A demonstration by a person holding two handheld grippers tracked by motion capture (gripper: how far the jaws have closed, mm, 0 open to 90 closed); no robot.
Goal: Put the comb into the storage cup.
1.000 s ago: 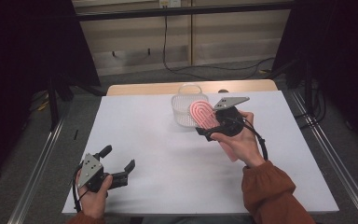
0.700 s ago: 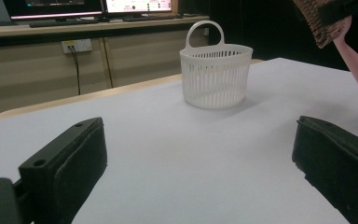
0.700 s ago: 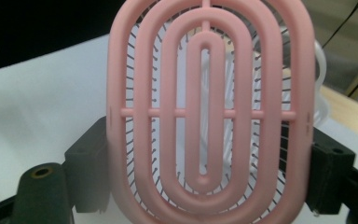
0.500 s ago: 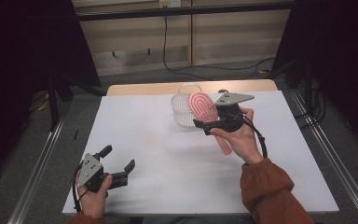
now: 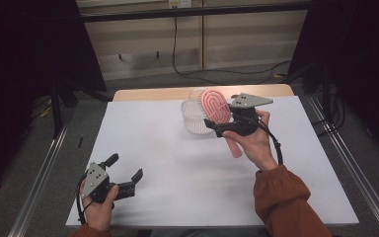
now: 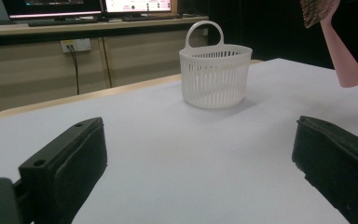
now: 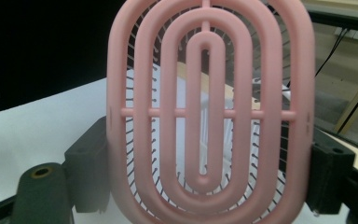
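A pink oval hairbrush (image 5: 216,105) stands head-up with my right gripper (image 5: 220,116) shut on the sides of its head. Its handle (image 5: 234,148) points down past the person's palm. In the right gripper view the brush's ringed back (image 7: 209,112) sits between the two black pads (image 7: 88,172). A white slatted basket (image 5: 195,118) with a loop handle stands on the table just left of and behind the brush. My left gripper (image 5: 126,166) rests open near the front left corner with nothing in it. Its view shows the basket (image 6: 214,77) ahead and the brush handle (image 6: 342,56) at upper right.
The white table top (image 5: 177,168) spreads between the two hands. A strip of wooden table (image 5: 153,94) shows behind it. Metal rails (image 5: 39,168) run along both sides, and dark stands and cables lie on the floor beyond.
My right gripper has lifted the brush slightly and tipped it more upright beside the basket. The left gripper has stayed where it was.
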